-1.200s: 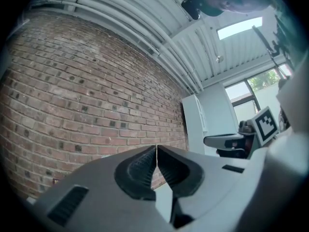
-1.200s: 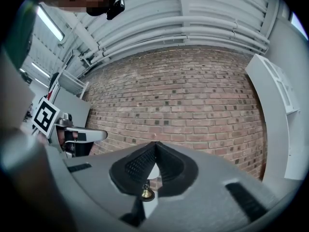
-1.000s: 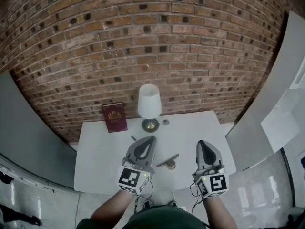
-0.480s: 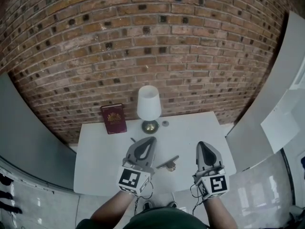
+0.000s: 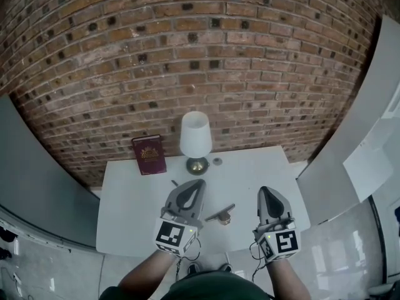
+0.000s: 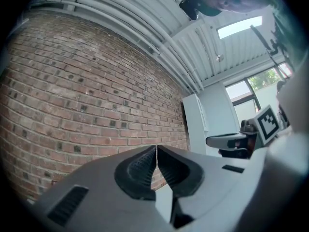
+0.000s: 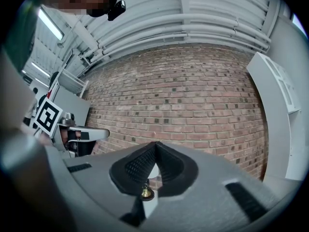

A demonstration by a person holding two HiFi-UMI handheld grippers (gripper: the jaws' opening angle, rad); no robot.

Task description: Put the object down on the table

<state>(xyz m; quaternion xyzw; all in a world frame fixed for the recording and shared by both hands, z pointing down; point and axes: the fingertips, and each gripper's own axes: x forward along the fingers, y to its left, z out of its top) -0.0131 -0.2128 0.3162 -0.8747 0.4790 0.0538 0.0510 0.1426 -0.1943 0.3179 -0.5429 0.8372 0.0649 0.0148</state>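
Closed and empty, the left gripper [image 5: 196, 185] and right gripper [image 5: 265, 189] hover at lower centre. Between them, the slim dark brass-knobbed bar [image 5: 220, 214] lies on the white surface [image 5: 134, 199]. It looks already set down, so both should back away without nudging it.

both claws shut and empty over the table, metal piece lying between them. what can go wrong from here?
1. The metal object lies on the table between the left claw and right claw; a sideways sweep of either might shove it toward the near edge.
2. The lamp stands ahead of the left claw; a forward move may knock it over.
3. The book stands upright at the wall; a jolt might topple it.
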